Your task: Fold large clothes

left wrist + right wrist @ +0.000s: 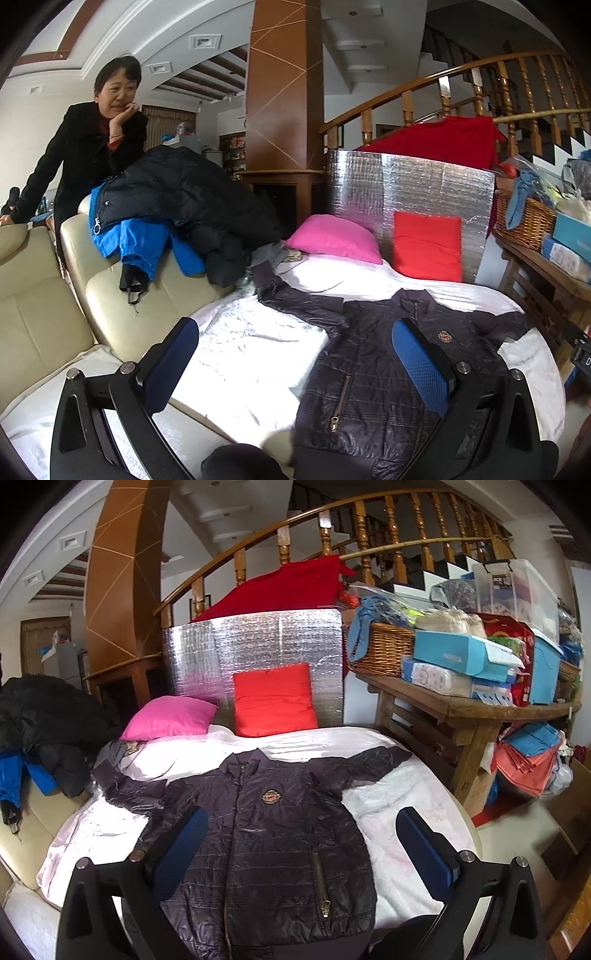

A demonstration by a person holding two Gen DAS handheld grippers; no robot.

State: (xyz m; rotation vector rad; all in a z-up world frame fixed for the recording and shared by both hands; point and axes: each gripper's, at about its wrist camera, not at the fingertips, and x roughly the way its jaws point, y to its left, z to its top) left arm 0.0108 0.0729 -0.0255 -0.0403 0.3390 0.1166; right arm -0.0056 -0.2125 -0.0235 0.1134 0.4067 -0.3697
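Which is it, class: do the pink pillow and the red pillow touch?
Apart. The right wrist view shows silver board between the pink pillow and the red pillow.

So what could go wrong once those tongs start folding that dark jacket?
Both the left tongs and right tongs hang open above the jacket, holding nothing.
1. The quilted fabric looks slick, so a pinch may slip off.
2. One sleeve reaches the pile of coats and could snag there.
3. The white sheet underneath might get pinched along with the jacket.
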